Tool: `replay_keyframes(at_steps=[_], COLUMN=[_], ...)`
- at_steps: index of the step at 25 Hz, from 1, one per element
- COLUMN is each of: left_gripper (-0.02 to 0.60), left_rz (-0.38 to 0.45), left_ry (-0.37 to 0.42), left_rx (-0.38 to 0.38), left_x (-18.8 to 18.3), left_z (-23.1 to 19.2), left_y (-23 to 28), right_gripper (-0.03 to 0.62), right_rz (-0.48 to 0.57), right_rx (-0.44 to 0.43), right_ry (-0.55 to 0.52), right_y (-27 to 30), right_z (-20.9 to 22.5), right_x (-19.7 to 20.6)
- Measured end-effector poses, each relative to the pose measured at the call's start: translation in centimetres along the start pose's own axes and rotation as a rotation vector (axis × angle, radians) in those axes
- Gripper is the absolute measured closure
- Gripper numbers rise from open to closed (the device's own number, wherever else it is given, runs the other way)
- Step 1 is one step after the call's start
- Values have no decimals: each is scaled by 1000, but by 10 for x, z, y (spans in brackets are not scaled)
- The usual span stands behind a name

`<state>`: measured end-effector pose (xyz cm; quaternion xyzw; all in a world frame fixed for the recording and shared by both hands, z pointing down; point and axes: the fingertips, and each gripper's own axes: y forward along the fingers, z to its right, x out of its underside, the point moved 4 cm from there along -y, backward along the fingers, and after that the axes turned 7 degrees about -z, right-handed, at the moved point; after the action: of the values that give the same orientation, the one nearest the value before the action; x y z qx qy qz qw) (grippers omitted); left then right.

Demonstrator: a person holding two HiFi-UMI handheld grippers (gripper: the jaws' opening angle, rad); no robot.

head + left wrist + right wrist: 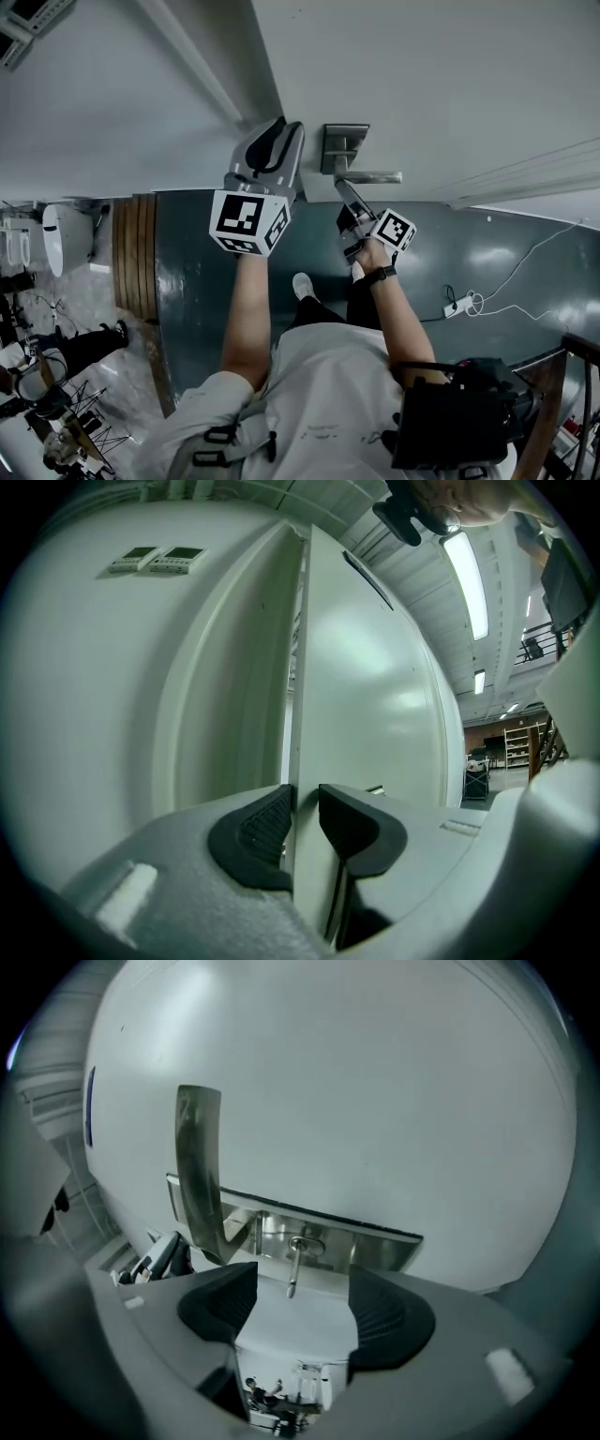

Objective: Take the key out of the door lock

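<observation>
Holding right gripper (300,1305) open | key (292,1267) sat mid-frame just ahead, shaft toward me | left gripper (302,816) clamped door edge (300,667)

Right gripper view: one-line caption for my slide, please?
Open right gripper facing the slim silver key seated in the brushed-steel lock plate, beside the steel lever handle on the white door.

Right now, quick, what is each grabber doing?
Left gripper: closed on the edge of the door.
Right gripper: open, holding nothing; the key sticks out between its jaws, untouched.
</observation>
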<state>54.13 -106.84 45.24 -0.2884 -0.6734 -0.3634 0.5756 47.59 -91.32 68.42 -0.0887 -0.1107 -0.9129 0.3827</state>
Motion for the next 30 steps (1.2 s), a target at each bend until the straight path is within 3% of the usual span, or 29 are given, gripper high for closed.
replay_keyframes(at_steps=[2, 7, 10, 18, 30], left_gripper=[485, 485, 485, 485, 483], left_rz=[2, 3, 10, 6, -36], left_ry=[-4, -21, -54, -75, -65], left_rx=[-2, -10, -11, -37, -67], left_x=[-1, -1, 0, 0, 0], left_z=[1, 1, -1, -1, 0], left_y=[-1, -2, -1, -1, 2], right_gripper=[290, 379, 431, 562, 565], right_rz=[34, 80, 107, 182, 258], right_rx=[-58, -134, -163, -192, -157], right_ry=[77, 272, 327, 354, 389], right_y=[7, 20, 25, 30, 27], right_z=[0, 6, 8, 0, -1], right_x=[-1, -1, -5, -10, -7])
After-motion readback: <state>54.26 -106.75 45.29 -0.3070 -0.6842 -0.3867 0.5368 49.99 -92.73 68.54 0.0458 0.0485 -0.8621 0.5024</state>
